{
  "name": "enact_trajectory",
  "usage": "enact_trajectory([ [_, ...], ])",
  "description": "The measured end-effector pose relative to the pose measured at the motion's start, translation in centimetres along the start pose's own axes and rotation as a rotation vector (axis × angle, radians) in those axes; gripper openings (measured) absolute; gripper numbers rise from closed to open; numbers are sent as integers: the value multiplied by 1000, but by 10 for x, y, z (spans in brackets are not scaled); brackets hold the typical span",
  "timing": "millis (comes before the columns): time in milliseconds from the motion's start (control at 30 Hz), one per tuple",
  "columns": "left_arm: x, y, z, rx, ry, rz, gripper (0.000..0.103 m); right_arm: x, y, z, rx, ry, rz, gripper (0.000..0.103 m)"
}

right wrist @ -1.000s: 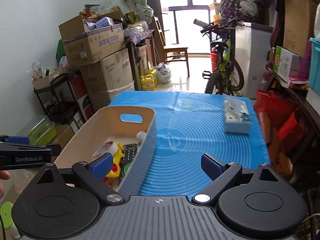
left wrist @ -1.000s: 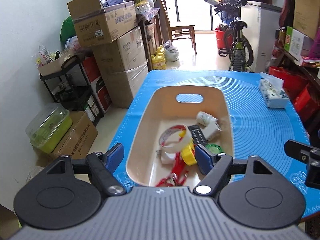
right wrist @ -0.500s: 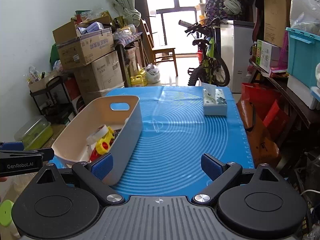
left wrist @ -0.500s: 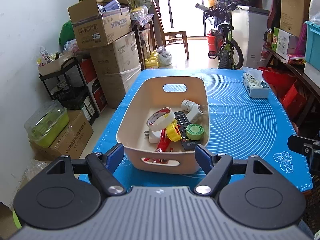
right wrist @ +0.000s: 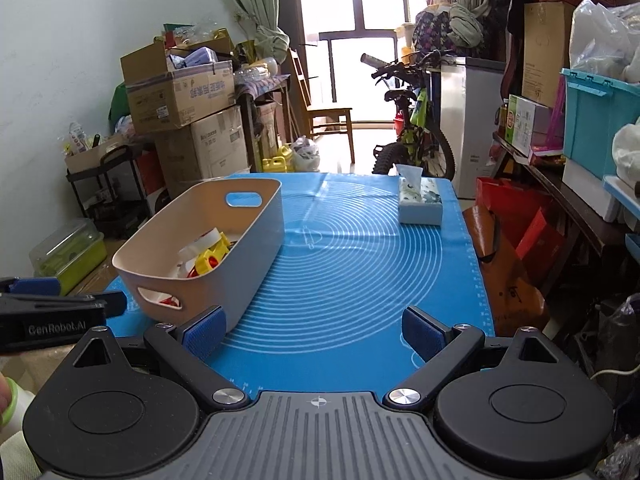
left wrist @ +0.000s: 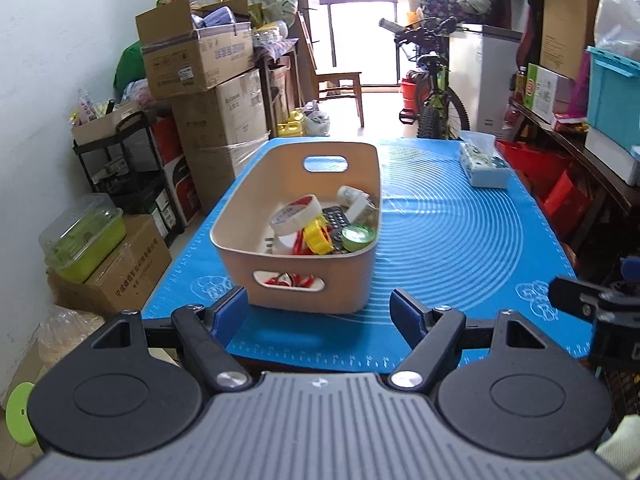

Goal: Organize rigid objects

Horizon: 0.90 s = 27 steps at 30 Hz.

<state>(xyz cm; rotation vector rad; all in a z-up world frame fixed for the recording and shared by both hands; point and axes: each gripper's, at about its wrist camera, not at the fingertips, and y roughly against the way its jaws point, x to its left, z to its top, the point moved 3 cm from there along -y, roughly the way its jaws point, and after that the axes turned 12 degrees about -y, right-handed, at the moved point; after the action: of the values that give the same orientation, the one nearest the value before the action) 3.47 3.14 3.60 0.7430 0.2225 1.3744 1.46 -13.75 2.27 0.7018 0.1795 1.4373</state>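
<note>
The left claw (left wrist: pixel 316 312) had drawn back from over the bin (left wrist: pixel 298 280) to the near edge of the bench (left wrist: pixel 460 240), its blue pads spread wide apart with nothing between them. A moment earlier it had hung right above the bin's contents; now the whole bin showed in front of it, near handle slot and all. The right claw (right wrist: pixel 316 332) had pulled back the same way, jaws likewise apart and empty, hovering over the blue mat just beside the bin's right wall.

Inside the bin lay the loose things in a heap: a roll of tape (left wrist: pixel 294 214), a yellow ring (left wrist: pixel 318 240), a green-lidded tin (left wrist: pixel 357 237), a remote (left wrist: pixel 334 216), a small white bottle (left wrist: pixel 349 195) and some red bits showing through the near slot. Nothing of the kind was left out on the mat; only a tissue box (left wrist: pixel 482 162) stood at the far right corner, well apart.

To my eye the retreat of both claws, with the mat cleared, meant the gathering was done or very nearly so.
</note>
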Motion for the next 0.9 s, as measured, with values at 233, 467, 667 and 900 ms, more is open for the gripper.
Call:
enact_trajectory([
  [233,-15,0,-14,-19,-6,-36,78,-3,4,-19,-16,24,-10,95],
  [467,-25,-3,-26,-33,-25,-36,78,-5,7,-35,-25,28,-15,95],
  [667,-31,-4,-36,-42,-32,-48,78,-5,6,-40,-30,28,-18,95],
  [900,-32,-6,-38,-41,-28,-54,78,-8,1,-42,-23,7,-22,95],
])
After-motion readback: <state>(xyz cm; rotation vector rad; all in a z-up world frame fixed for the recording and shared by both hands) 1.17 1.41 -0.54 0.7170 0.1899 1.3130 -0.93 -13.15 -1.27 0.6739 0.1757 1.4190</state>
